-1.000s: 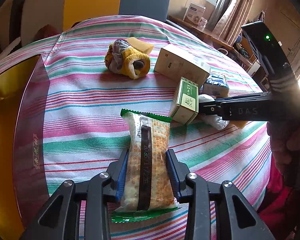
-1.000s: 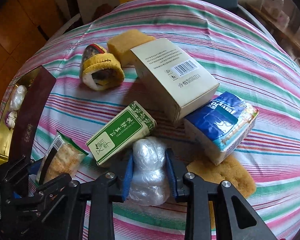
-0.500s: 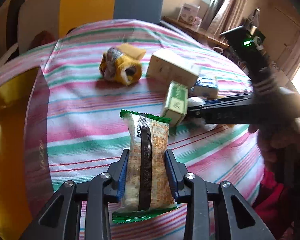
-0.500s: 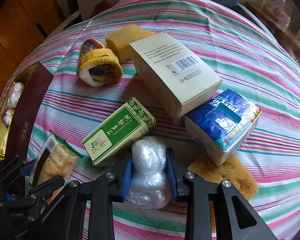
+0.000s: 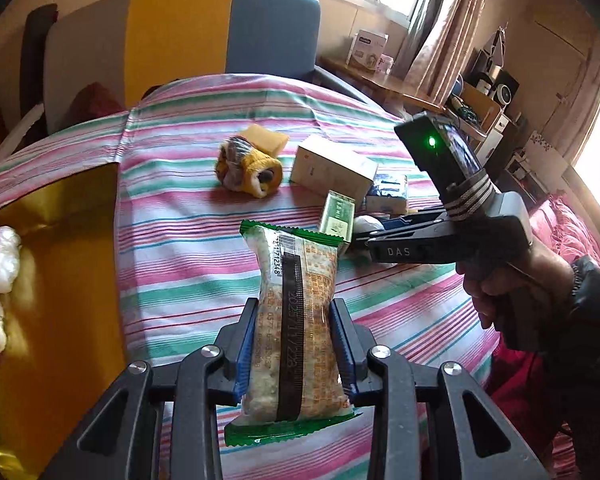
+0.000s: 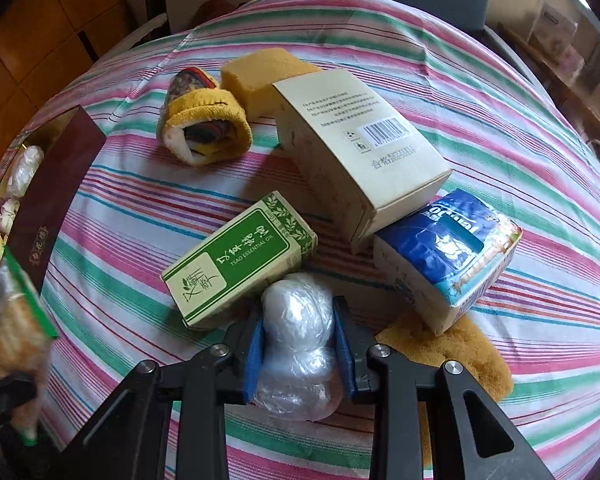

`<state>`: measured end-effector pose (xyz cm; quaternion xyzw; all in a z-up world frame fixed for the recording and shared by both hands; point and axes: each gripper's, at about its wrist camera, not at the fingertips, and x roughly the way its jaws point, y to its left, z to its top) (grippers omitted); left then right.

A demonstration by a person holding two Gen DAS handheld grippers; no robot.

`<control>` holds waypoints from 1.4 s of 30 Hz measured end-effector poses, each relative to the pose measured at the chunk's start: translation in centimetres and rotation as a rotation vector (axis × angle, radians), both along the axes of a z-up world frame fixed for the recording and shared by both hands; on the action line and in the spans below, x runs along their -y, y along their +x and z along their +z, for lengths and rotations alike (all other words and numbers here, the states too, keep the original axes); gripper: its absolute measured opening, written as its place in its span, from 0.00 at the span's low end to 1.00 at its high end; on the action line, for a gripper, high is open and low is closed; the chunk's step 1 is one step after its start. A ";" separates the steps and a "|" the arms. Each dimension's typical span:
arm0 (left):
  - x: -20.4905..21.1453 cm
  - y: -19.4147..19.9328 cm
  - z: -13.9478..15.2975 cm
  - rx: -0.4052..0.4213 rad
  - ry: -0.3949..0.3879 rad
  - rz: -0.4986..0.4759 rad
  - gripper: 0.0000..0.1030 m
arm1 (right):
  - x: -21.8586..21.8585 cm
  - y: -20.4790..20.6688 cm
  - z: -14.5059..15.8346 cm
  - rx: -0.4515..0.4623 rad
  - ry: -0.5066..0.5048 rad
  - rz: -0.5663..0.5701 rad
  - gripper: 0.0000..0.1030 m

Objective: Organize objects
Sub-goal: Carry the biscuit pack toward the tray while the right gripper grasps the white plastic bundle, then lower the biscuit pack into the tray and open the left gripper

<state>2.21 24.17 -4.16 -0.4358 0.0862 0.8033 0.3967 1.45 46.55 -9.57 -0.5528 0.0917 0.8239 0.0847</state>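
My left gripper (image 5: 294, 344) is shut on a cracker packet (image 5: 296, 320) with green ends, held above the striped tablecloth (image 5: 180, 248). The same packet (image 6: 16, 320) shows blurred at the left edge of the right wrist view. My right gripper (image 6: 298, 348) is shut on a clear-plastic-wrapped white bundle (image 6: 296, 344) that sits low beside a green essential-oil box (image 6: 240, 260). Behind it lie a beige carton (image 6: 360, 152), a blue tissue pack (image 6: 448, 252), a yellow rolled cloth (image 6: 204, 128) and a yellow sponge (image 6: 260, 76).
A gold-lined box with a maroon wall (image 6: 56, 184) stands at the table's left and holds wrapped white bundles (image 5: 4, 256). A brown sponge (image 6: 460, 348) lies under the tissue pack. A person's hand (image 5: 512, 296) holds the right gripper. A chair (image 5: 220, 28) stands behind the table.
My left gripper has risen with the cracker packet, so the table looks farther below. The right gripper has stayed where it was, shut on the wrapped bundle.
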 end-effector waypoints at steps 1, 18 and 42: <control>0.5 -0.1 0.3 -0.002 0.004 0.008 0.33 | 0.1 -0.1 0.0 -0.001 0.003 0.001 0.31; 21.3 -7.8 0.2 -0.046 -0.192 0.475 0.33 | -0.1 0.7 0.2 -0.004 0.037 0.016 0.31; 25.5 -8.2 -3.4 -0.046 -0.294 0.604 0.37 | 0.0 1.2 0.3 -0.005 0.049 0.012 0.31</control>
